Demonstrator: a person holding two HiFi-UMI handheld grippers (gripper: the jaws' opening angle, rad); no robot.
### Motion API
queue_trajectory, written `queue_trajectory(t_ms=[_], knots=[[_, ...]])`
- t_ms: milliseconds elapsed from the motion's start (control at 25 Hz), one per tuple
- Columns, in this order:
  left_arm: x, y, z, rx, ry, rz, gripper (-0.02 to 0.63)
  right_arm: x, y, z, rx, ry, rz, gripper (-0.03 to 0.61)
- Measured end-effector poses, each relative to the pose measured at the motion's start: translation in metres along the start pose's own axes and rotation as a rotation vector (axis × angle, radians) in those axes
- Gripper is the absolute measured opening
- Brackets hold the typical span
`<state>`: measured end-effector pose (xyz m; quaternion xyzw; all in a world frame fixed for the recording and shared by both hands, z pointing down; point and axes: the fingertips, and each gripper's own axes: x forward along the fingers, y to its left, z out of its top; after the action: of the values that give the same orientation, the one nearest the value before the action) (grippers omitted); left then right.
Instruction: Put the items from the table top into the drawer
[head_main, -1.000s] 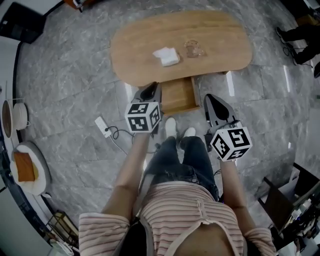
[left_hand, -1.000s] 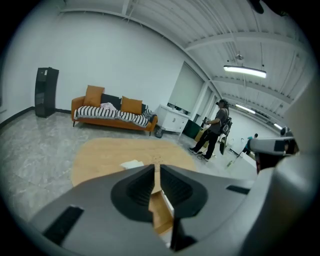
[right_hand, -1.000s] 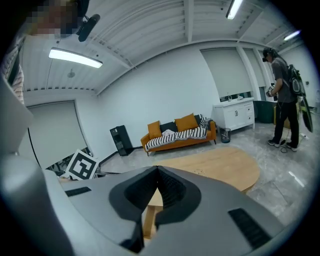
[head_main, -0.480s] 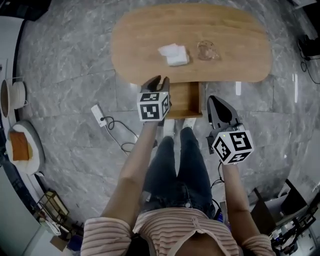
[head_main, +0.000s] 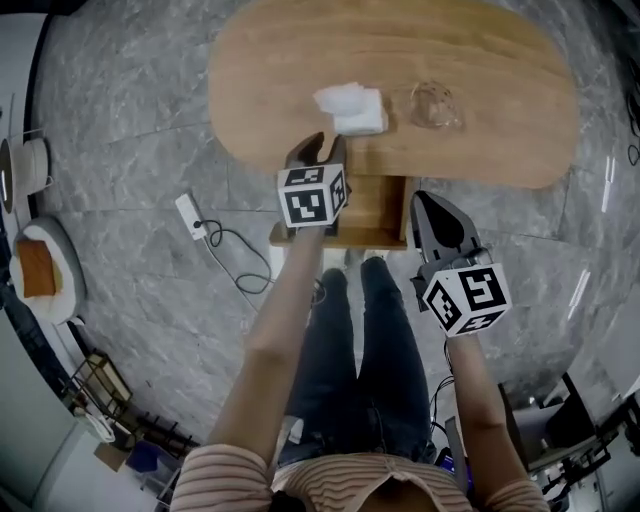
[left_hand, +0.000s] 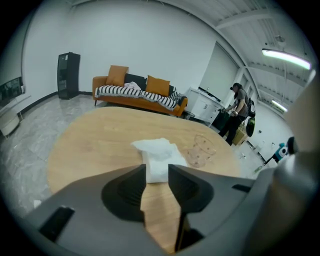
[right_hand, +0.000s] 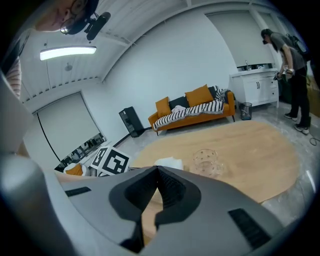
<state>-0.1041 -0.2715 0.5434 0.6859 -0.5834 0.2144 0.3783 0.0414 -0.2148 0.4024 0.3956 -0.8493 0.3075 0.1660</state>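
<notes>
Closest to you, your right gripper (head_main: 430, 205) hangs over the floor just beside the open drawer (head_main: 378, 205), its jaws pressed together on nothing. The drawer juts out from under the table's near edge, and what shows of its inside is bare wood. Just past it, your left gripper (head_main: 318, 150) is over the table edge, jaws opening with nothing between them yet. The folded white cloth (head_main: 352, 108) lies just ahead, lined up with the gap. Further right sits the clear glass cup (head_main: 435, 103) on the wooden table (head_main: 500, 60). You look to be reaching for the first item — next, ease the left jaws around the cloth and close.
</notes>
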Motion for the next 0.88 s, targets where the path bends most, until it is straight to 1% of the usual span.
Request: queue_trajectory(t_ms=[240, 560, 720, 880], knots=[[0.034, 0.005, -0.003, -0.029, 0.013, 0.03, 0.117, 0.04, -0.017, -0.01, -0.015, 0.049, 0.023, 0.0], [0.055, 0.012, 0.0, -0.069, -0.001, 0.045, 0.117, 0.09, -0.028, -0.019, -0.046, 0.094, 0.036, 0.0], [0.059, 0.012, 0.003, -0.064, -0.011, 0.057, 0.114, 0.105, -0.031, -0.024, -0.053, 0.112, 0.04, 0.0], [0.061, 0.011, 0.004, -0.038, -0.016, 0.064, 0.075, 0.112, -0.033, -0.026, -0.051, 0.12, 0.037, 0.0]])
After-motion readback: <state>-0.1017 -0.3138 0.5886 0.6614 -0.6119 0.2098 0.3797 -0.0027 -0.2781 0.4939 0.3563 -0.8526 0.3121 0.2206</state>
